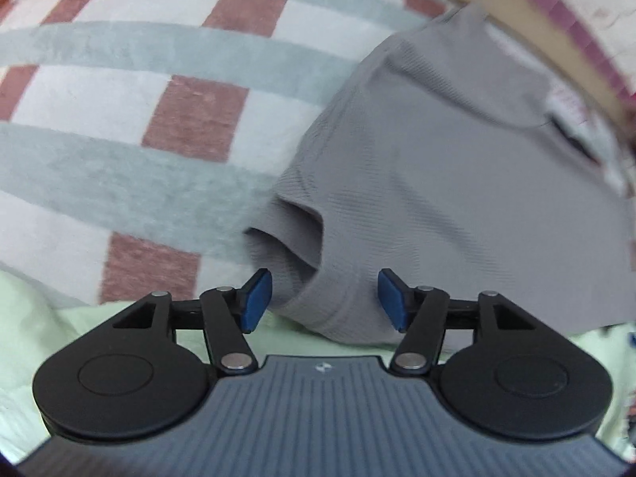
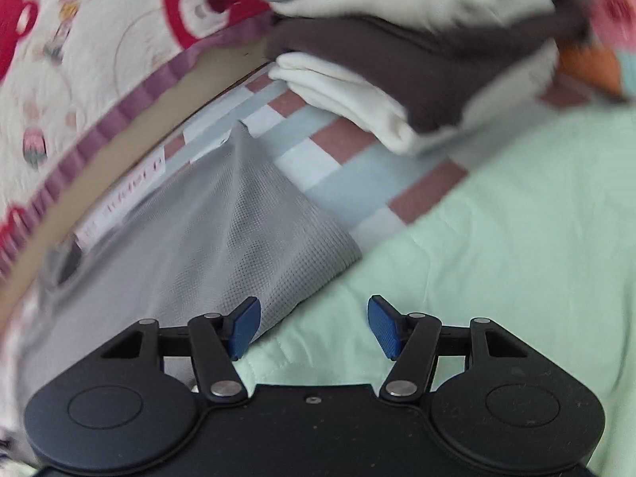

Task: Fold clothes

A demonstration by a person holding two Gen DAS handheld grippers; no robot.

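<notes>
Grey garment [image 1: 449,183] lies spread on a checked blanket [image 1: 131,91], its near edge overlapping a pale green quilt [image 2: 516,238]. The left claw [image 1: 325,300] hovers over the garment's hem, pads apart, gripping nothing. The right claw [image 2: 314,328] stands open above the quilt, just beside a garment corner. A pile of folded clothes [image 2: 417,47] sits beyond.

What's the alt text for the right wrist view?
The right claw is open and empty above a pale green sheet, with a corner of a gray shirt lying by its left finger. Behind sits a stack of folded clothes on a checked blanket. The picture is motion-blurred.
</notes>
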